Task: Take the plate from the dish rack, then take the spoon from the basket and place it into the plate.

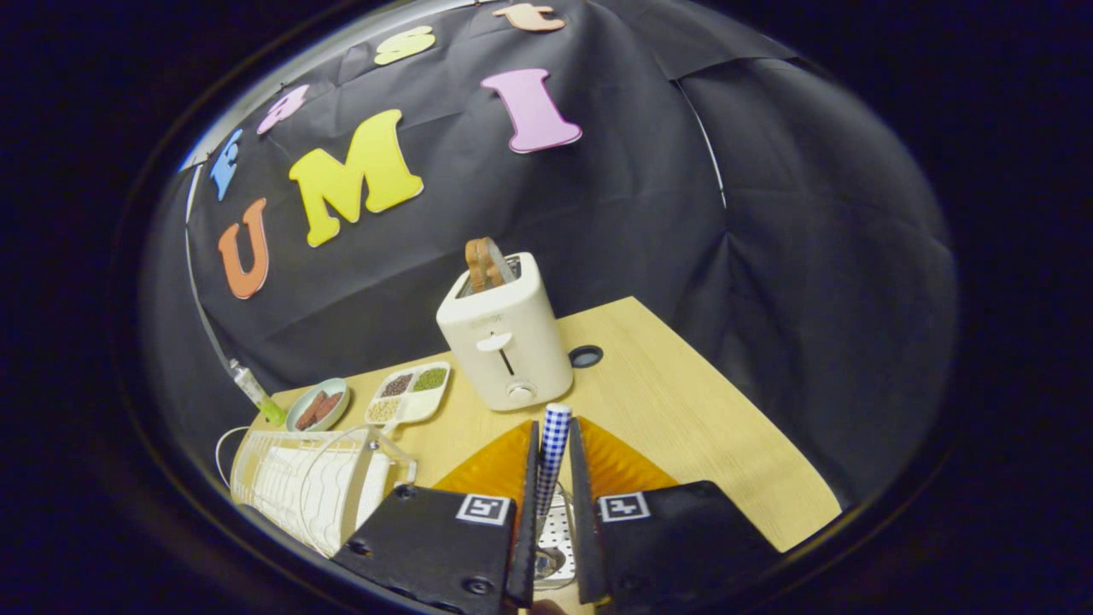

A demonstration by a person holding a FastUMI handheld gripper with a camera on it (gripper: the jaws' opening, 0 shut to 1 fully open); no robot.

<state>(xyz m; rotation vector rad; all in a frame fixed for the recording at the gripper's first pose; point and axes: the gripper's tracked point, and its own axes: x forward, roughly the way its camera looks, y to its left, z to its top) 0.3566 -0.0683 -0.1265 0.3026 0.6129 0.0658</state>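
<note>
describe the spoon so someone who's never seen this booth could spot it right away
On the wooden table, start at the white toaster and come toward the camera to the gripper. The spoon stands upright between its two fingers, which press on it from both sides, above a metal basket. Its blue-and-white checked handle is the only patterned thing on the table.

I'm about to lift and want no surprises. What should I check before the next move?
1. Gripper jaws closed on the spoon, at its checked handle: ok.
2. Handle upright, not slipping sideways: ok.
3. Spoon's lower end clear of the basket: not ok, it sits inside.
4. Orange plate on the table, just beyond the basket: ok.
5. Toaster standing beyond the plate, off the path: ok.
</note>
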